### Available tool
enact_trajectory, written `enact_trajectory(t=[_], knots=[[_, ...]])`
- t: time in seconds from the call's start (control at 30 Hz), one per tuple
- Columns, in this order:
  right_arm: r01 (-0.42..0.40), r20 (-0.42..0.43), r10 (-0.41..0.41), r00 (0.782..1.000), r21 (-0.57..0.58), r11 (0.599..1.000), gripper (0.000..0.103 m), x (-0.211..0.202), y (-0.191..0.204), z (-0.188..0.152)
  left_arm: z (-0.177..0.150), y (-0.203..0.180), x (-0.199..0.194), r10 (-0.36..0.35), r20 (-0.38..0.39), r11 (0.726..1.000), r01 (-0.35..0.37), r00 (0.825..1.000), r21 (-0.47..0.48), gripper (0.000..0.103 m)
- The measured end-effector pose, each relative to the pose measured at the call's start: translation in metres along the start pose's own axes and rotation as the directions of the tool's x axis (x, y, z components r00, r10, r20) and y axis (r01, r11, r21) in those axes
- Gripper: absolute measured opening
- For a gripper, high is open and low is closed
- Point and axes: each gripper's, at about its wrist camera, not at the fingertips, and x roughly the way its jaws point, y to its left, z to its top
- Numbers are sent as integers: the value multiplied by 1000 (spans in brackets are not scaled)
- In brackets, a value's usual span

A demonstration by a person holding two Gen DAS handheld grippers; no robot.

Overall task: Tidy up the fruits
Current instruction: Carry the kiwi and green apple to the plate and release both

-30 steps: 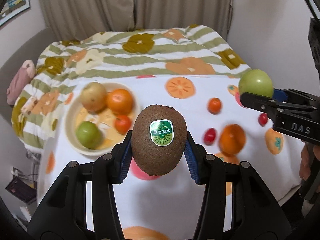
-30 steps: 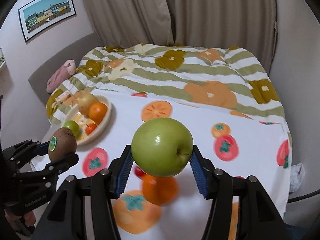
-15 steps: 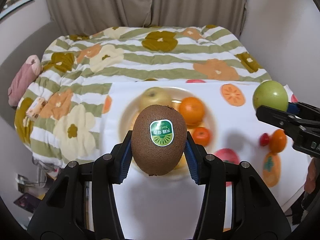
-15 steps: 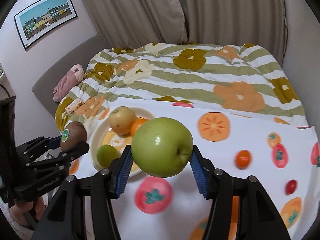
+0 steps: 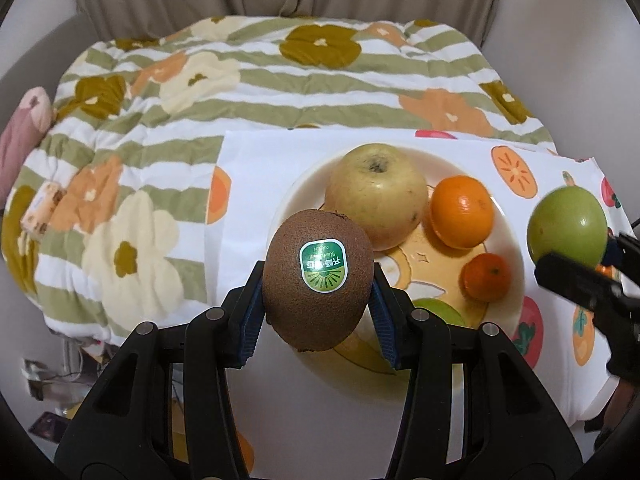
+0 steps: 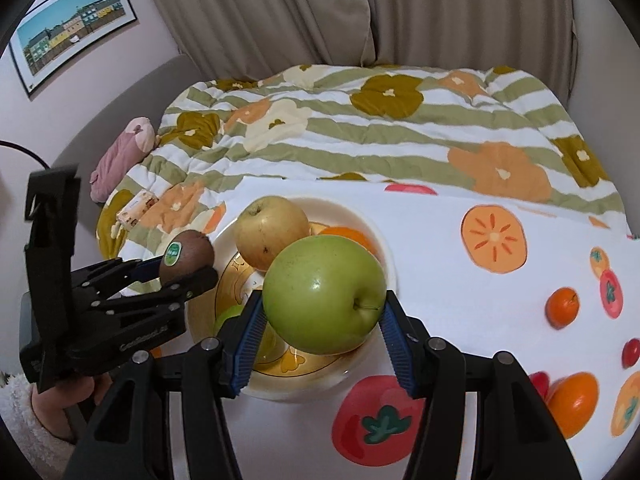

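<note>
My left gripper point(image 5: 318, 300) is shut on a brown kiwi point(image 5: 318, 278) with a green sticker, held above the near left rim of a cream plate point(image 5: 304, 192). On the plate lie a yellow apple point(image 5: 376, 194), an orange point(image 5: 462, 216), a small tangerine point(image 5: 486, 276) and a green fruit point(image 5: 438, 312), partly hidden. My right gripper point(image 6: 322, 320) is shut on a green apple point(image 6: 324, 292), hovering over the same plate point(image 6: 386, 256). In the right wrist view the left gripper point(image 6: 176, 266) and kiwi point(image 6: 186, 252) sit at the plate's left edge.
The plate stands on a white fruit-print cloth point(image 6: 460, 300) against a striped floral quilt point(image 6: 380, 128). To the right on the cloth lie a small tangerine point(image 6: 563, 306), an orange point(image 6: 572, 402) and red cherry tomatoes point(image 6: 631, 353). A person's hand point(image 6: 60, 400) holds the left gripper.
Both grippers have swept left across the cloth with their fruit still gripped; the plate now lies directly under them, larger and nearer. The loose fruits have slid off to the right.
</note>
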Motion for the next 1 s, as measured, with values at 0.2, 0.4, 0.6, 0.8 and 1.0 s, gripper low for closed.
enact_trajectory(t=[0.2,0.4,0.6,0.8,1.0], knots=[[25,-13,-24,1000,22,999,53,7,5,-2,2,-2,10,11,-25,999,-10,1000,43,52],[38,-11,-38,999,27,999,53,6,8,-2,5,-5,12,24,-39,998,-21,999,66,52],[50,-7,-50,999,30,998,53,6,9,-2,3,-1,7,-10,-33,999,12,999,51,74],[57,-3,-57,998,16,998,52,3,8,0,3,5,-10,-11,24,999,10,1000,42,97],[50,-16,-50,999,0,999,52,6,10,0,-2,17,-22,14,28,1000,-15,1000,24,97]])
